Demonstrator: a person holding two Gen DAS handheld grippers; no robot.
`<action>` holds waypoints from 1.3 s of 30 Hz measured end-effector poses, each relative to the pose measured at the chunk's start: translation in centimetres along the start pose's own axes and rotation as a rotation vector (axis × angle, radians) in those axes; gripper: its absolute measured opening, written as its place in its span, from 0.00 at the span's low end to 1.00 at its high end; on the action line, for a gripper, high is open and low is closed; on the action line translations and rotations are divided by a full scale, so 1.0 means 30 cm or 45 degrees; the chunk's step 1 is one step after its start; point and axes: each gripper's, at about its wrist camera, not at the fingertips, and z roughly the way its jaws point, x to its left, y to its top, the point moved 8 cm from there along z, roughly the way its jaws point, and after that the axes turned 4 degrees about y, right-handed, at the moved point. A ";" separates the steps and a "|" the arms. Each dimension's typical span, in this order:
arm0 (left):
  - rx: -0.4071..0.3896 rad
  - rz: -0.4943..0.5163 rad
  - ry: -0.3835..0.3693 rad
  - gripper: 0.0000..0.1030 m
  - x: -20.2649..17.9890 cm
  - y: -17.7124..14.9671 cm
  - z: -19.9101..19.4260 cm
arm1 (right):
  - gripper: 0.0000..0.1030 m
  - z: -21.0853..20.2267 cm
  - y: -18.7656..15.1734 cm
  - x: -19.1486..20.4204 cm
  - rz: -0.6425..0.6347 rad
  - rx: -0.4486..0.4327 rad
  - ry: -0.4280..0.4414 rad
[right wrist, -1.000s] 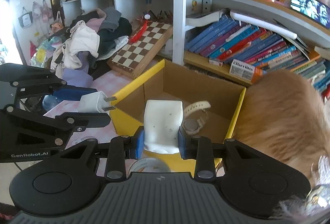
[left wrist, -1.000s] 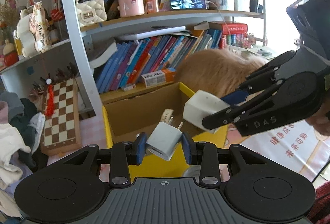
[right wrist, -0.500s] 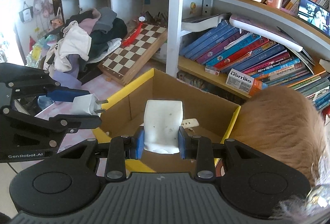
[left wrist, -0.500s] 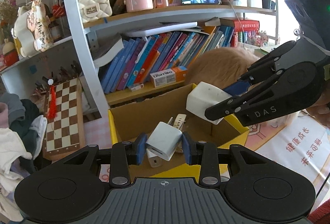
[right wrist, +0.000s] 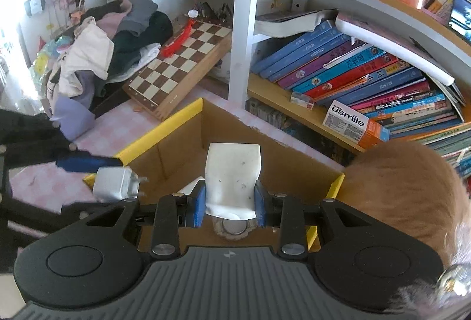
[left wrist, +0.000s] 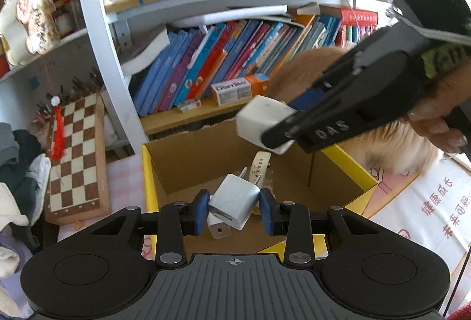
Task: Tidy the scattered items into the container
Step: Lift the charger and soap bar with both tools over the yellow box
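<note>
My left gripper (left wrist: 234, 209) is shut on a white plug charger (left wrist: 234, 205), held over the near part of the open cardboard box (left wrist: 350, 170) with yellow rims. In the right wrist view that charger (right wrist: 116, 184) hangs at the box's left rim (right wrist: 164, 131). My right gripper (right wrist: 229, 203) is shut on a white rounded block (right wrist: 232, 172) above the box; from the left wrist it shows as the white block (left wrist: 262, 122) in black jaws. Inside the box lie another small white charger (left wrist: 218, 228), a watch strap (left wrist: 259, 166) and a round watch face (right wrist: 233, 228).
A furry tan animal (right wrist: 412, 190) presses against the box's right side. Behind stands a bookshelf (right wrist: 353, 75) with books and a toothbrush carton (right wrist: 353, 125). A chessboard (right wrist: 179, 64) leans at the left by a clothes pile (right wrist: 97, 55). A printed bag (left wrist: 435, 211) lies right.
Both grippers have moved forward over the box with their items still held. The box interior now fills more of both views and the right gripper sits closer to the left camera.
</note>
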 end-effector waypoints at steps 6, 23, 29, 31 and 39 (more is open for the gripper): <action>0.055 0.003 -0.022 0.34 -0.014 -0.009 0.065 | 0.30 0.117 0.028 -0.027 0.014 0.077 0.029; 0.206 -0.032 -0.081 0.34 -0.039 -0.038 0.208 | 0.30 0.392 0.018 -0.091 0.082 0.309 0.059; 0.244 -0.035 -0.104 0.34 -0.052 -0.048 0.236 | 0.30 0.456 -0.019 -0.105 0.104 0.378 0.065; 0.256 -0.031 -0.113 0.34 -0.060 -0.054 0.246 | 0.30 0.477 -0.029 -0.117 0.120 0.396 0.059; 0.278 -0.044 -0.143 0.34 -0.069 -0.058 0.268 | 0.30 0.516 -0.050 -0.143 0.139 0.427 0.055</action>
